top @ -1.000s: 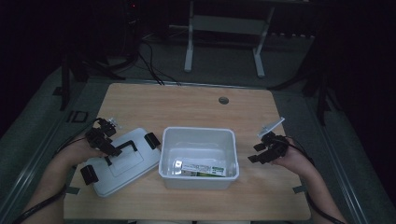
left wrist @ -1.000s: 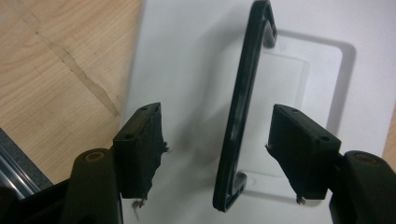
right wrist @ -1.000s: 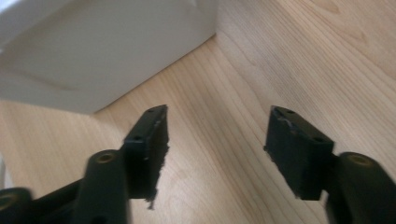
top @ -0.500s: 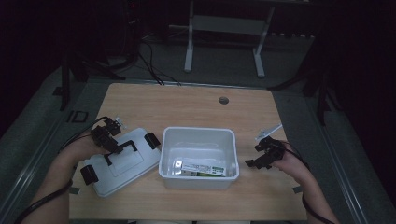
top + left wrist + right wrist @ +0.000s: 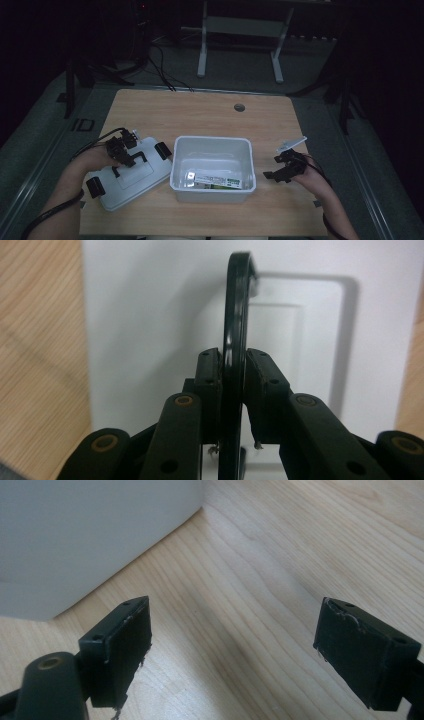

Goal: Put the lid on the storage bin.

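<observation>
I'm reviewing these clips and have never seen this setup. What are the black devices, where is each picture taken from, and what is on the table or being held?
No robot here: a person sits at a wooden table holding a two-jaw clamp tool in each hand.

The wide picture comes from a fixed camera above, looking down. The two close-ups come from cameras mounted on the tools, looking along their black jaws.

On the table stands an open white bin with a flat green-and-white packet inside. Its white lid, with black clips, lies beside it.

The left hand-held gripper is shut on the lid's black handle, as its own close-up shows. The right hand-held gripper is open and empty, over bare wood next to the bin's outer wall.
</observation>
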### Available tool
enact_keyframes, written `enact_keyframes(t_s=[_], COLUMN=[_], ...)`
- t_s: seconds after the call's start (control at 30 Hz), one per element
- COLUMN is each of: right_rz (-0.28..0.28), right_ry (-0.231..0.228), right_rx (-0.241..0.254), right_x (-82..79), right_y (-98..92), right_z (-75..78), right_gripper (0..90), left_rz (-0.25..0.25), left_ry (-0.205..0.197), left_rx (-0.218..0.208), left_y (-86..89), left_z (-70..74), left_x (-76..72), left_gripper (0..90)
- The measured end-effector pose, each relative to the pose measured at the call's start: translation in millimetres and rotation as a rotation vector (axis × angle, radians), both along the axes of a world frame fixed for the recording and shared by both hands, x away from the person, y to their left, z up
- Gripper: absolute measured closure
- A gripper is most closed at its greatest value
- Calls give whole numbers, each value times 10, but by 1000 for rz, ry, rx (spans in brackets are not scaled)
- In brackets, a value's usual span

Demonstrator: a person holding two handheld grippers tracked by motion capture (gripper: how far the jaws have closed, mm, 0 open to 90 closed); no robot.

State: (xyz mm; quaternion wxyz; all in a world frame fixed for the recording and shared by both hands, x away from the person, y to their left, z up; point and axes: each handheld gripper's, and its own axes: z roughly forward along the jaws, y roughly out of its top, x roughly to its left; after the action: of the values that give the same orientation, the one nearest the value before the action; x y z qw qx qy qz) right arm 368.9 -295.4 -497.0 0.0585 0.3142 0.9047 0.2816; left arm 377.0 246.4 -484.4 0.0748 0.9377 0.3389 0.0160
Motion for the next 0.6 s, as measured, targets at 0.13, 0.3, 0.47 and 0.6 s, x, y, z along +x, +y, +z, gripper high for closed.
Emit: enact_keyframes(t_s=[0.13, 0.3, 0.47, 0.6], right_rz=[-18, -17, -14, -11], right_ry=[-24, -28, -24, -21], right_rx=[8, 6, 7, 15], right_x=[-20, -48, -69, -82], right_y=[-35, -27, -18, -15], right_z=[6, -16, -65, -80], right_gripper=[138, 138, 137, 137], left_rz=[-28, -39, -39, -53], left_ry=[11, -1, -19, -33], left_rx=[9, 17, 27, 1], left_y=[-19, 10, 57, 61], left_z=[20, 109, 296, 491], left_x=[-12, -49, -108, -166], left_gripper=[835, 838, 838, 838])
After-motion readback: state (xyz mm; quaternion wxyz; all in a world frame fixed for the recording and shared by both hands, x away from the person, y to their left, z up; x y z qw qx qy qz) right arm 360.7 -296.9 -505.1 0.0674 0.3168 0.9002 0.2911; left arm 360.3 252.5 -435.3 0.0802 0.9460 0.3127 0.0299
